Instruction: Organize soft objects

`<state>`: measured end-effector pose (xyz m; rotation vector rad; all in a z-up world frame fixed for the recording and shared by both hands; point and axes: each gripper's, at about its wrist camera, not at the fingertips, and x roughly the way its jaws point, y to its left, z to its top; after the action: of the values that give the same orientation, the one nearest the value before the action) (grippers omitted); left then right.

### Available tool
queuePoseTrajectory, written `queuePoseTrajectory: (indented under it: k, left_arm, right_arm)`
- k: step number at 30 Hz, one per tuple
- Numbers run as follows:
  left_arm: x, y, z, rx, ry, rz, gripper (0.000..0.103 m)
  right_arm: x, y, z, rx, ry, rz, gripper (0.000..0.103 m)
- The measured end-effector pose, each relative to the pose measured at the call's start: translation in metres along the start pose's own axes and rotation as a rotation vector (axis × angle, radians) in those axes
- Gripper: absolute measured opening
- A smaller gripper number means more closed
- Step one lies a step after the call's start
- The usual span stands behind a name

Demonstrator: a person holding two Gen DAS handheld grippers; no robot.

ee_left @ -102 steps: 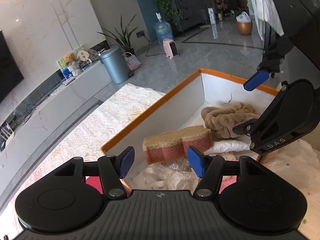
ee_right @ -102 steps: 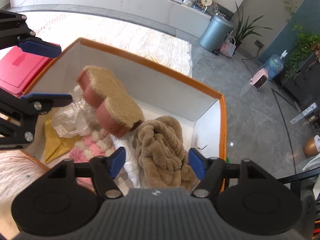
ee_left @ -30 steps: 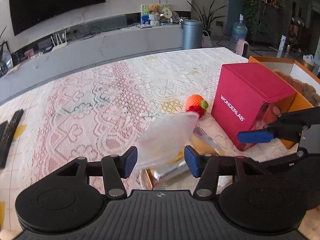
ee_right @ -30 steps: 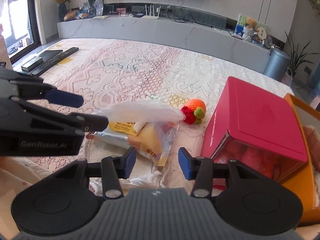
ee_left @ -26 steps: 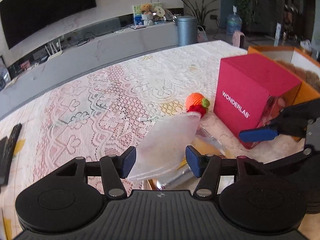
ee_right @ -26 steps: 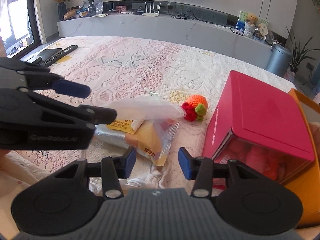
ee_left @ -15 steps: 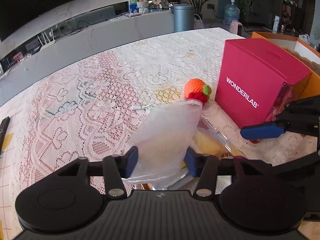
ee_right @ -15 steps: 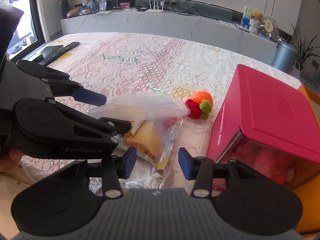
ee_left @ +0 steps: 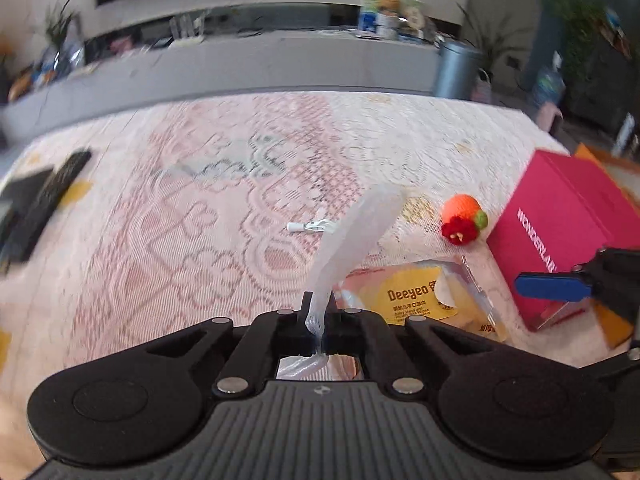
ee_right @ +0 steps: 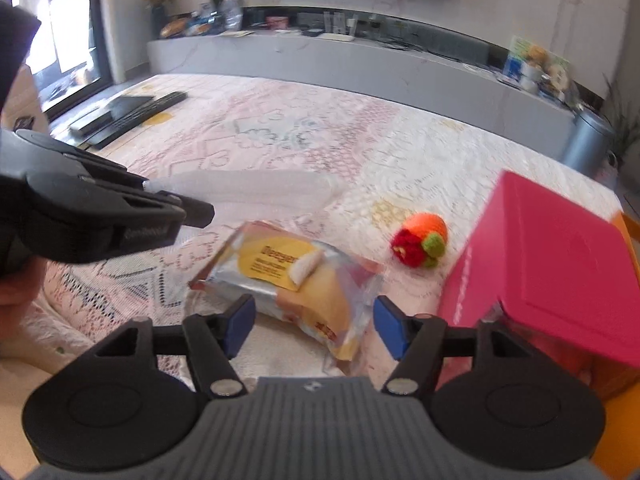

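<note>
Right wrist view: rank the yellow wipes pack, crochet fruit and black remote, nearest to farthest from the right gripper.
From the right gripper, jaws opening with nothing between them:
1. Yellow wipes pack, just ahead.
2. Crochet fruit, farther, to the right.
3. Black remote, far left.

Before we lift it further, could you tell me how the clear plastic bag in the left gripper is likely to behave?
Probably floppy: the clear plastic bag bends where the shut left gripper pinches it. Likely very light, since that thin film stands out unsupported. Possibly slippery, being held by one crumpled end.
</note>
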<state>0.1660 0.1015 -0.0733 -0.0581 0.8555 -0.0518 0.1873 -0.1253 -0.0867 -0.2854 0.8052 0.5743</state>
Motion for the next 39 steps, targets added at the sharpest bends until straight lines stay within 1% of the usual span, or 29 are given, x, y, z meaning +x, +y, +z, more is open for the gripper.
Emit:
queuePoseTrajectory:
  k: [2, 3, 6, 8, 12, 13, 14, 15, 16, 18, 20, 21, 22, 28, 31, 33, 36, 39]
  left_arm:
    - [-0.001, 0.008, -0.003, -0.048, 0.008, -0.001, 0.002]
    - [-0.001, 0.009, -0.004, -0.059, 0.014, -0.006, 0.002]
    - [0.001, 0.006, -0.006, -0.046, 0.022, -0.013, 0.002]
    - [0.004, 0.005, -0.008, -0.043, 0.024, -0.014, 0.002]
    - [0.009, 0.009, -0.009, -0.073, 0.043, -0.027, 0.002]
    - [0.009, 0.010, -0.009, -0.078, 0.045, -0.030, 0.002]
    - [0.009, 0.010, -0.009, -0.079, 0.045, -0.032, 0.002]
    - [0.009, 0.010, -0.010, -0.076, 0.045, -0.033, 0.002]
    - [0.009, 0.009, -0.010, -0.070, 0.045, -0.032, 0.002]
    - [0.010, 0.007, -0.010, -0.061, 0.047, -0.034, 0.002]
    - [0.011, 0.005, -0.010, -0.055, 0.048, -0.034, 0.002]
    - [0.010, 0.005, -0.010, -0.054, 0.046, -0.034, 0.002]
    - [0.010, 0.006, -0.010, -0.055, 0.045, -0.034, 0.002]
    - [0.009, 0.009, -0.011, -0.069, 0.040, -0.031, 0.002]
    - [0.005, 0.010, -0.011, -0.081, 0.020, -0.025, 0.002]
    - [0.001, 0.010, -0.011, -0.084, 0.005, -0.018, 0.002]
    - [-0.008, 0.009, -0.010, -0.087, -0.023, -0.005, 0.002]
    - [-0.018, 0.011, -0.010, -0.111, -0.051, 0.008, 0.002]
  right_arm:
    - [0.009, 0.003, 0.006, -0.053, 0.030, 0.026, 0.078]
    - [0.014, 0.004, 0.007, -0.085, 0.044, 0.030, 0.078]
    - [0.029, 0.005, 0.010, -0.144, 0.077, 0.022, 0.078]
    - [0.038, 0.000, 0.012, -0.127, 0.102, 0.042, 0.079]
    - [0.053, -0.010, 0.012, -0.054, 0.136, 0.085, 0.078]
    - [0.054, -0.011, 0.012, -0.048, 0.136, 0.084, 0.075]
    - [0.054, -0.010, 0.011, -0.052, 0.132, 0.074, 0.067]
    - [0.054, -0.009, 0.010, -0.059, 0.129, 0.062, 0.063]
    - [0.054, -0.008, 0.009, -0.064, 0.127, 0.049, 0.055]
    - [0.052, -0.007, 0.008, -0.062, 0.124, 0.039, 0.051]
    - [0.052, -0.006, 0.008, -0.069, 0.119, 0.020, 0.043]
    - [0.052, -0.005, 0.009, -0.073, 0.118, 0.013, 0.042]
    - [0.051, -0.004, 0.009, -0.078, 0.118, -0.003, 0.031]
    - [0.042, -0.002, 0.013, -0.099, 0.086, -0.030, 0.023]
    - [0.029, 0.004, 0.018, -0.129, 0.045, -0.046, 0.020]
    - [0.023, 0.006, 0.020, -0.137, 0.033, -0.047, 0.019]
    - [0.013, 0.005, 0.020, -0.118, 0.016, -0.052, 0.018]
    - [0.001, 0.001, 0.020, -0.091, 0.006, -0.055, 0.017]
